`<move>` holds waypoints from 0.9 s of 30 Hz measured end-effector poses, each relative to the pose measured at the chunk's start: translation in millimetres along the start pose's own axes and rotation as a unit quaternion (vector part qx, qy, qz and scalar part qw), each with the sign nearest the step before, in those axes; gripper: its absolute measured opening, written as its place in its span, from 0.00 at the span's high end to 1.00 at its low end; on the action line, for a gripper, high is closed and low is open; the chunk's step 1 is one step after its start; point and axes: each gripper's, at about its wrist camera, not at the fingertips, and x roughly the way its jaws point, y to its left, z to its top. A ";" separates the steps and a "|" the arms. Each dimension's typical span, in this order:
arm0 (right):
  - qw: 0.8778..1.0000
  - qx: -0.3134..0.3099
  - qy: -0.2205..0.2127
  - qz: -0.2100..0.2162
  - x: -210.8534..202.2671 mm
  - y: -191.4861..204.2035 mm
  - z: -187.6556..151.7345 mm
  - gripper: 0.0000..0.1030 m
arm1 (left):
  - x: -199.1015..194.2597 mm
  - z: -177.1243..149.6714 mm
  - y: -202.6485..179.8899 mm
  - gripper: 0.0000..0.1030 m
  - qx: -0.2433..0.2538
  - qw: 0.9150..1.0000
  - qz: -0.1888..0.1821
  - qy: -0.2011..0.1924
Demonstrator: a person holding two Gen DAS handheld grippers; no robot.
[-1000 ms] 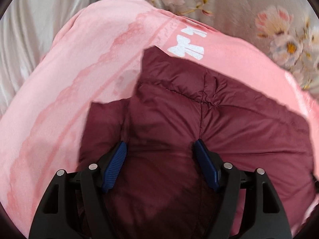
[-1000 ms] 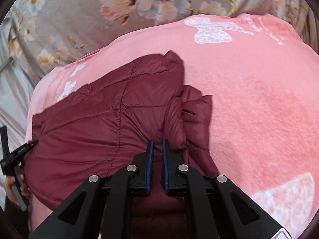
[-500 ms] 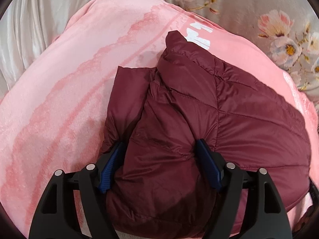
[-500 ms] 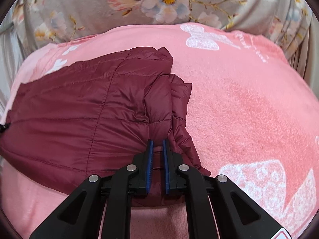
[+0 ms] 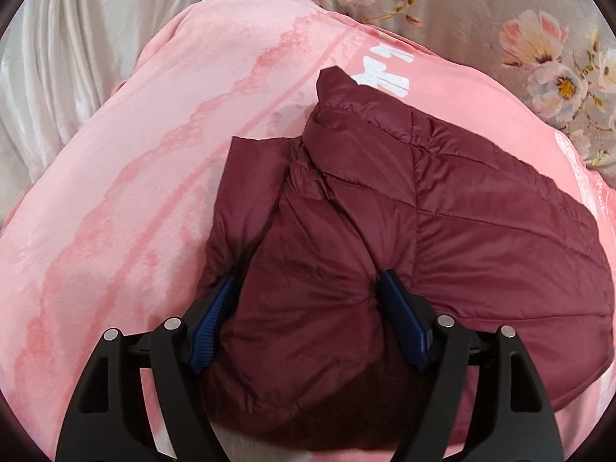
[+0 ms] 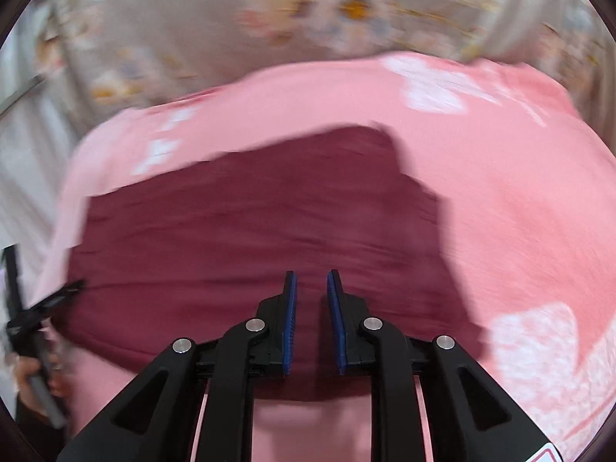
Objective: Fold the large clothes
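A grey bedsheet (image 5: pixel 481 11) printed with pink and white flowers covers the far part of the scene, with pale pleated fabric (image 5: pixel 57 77) at the left of the left wrist view. Over the sheet lies a pink blanket (image 5: pixel 134 192) with white bow prints and darker pink streaks. On the blanket rests the dark red quilted jacket (image 5: pixel 442 211), folded into a thick bundle, with one corner standing up toward the far edge and a flat flap showing at its left side.

The left gripper (image 5: pixel 308 300) has its jaws set wide and clamped around a puffed fold at the near edge of the jacket; both blue pads press into the fabric, which bulges between them.

The right wrist view is blurred. There the right gripper (image 6: pixel 311 292) hangs above the jacket (image 6: pixel 231 238) with its jaws opening, a narrow gap between the blue pads and no cloth caught in it. At the left edge of that view a hand (image 6: pixel 27 377) holds the other tool's handle.
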 end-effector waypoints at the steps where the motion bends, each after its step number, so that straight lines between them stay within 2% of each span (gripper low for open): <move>1: 1.000 -0.016 0.001 0.021 3.7 19.9 3.1 0.82 | -7.1 0.1 -2.6 0.29 0.002 1.000 -0.004 -0.003; 4: 0.997 -0.047 0.019 0.059 24.1 66.9 4.2 0.82 | -22.3 -3.0 -10.4 0.29 0.014 1.000 -0.003 -0.004; 6: 0.995 -0.068 0.038 0.068 45.1 94.5 -0.9 0.82 | -27.4 -6.7 -7.9 0.29 0.009 1.000 -0.008 0.001; 9: 0.993 -0.080 0.062 0.064 68.5 113.1 -10.8 0.82 | -36.1 -11.5 6.6 0.28 -0.012 1.000 -0.016 0.004; 13: 0.993 -0.083 0.067 0.047 78.2 119.6 -21.4 0.82 | -37.7 -15.0 28.8 0.18 -0.056 0.998 -0.033 0.023; 18: 0.994 -0.081 0.068 0.042 85.2 118.2 -28.2 0.82 | -33.7 -22.6 63.4 0.18 -0.151 0.986 -0.057 0.037; 22: 0.994 -0.089 0.063 0.031 86.3 120.9 -32.6 0.82 | -8.6 -26.3 67.2 0.14 -0.172 0.980 -0.083 0.063; 24: 0.994 -0.089 0.064 0.029 88.5 121.9 -32.0 0.82 | -7.3 -23.3 59.4 0.14 -0.162 0.983 -0.072 0.050; 26: 0.993 -0.089 0.065 0.037 89.5 122.0 -32.2 0.82 | -4.5 -19.3 50.3 0.21 -0.158 0.983 -0.081 0.049; 27: 0.993 -0.089 0.064 0.037 89.8 122.0 -32.2 0.82 | -3.7 -17.1 46.8 0.41 -0.158 0.982 -0.094 0.049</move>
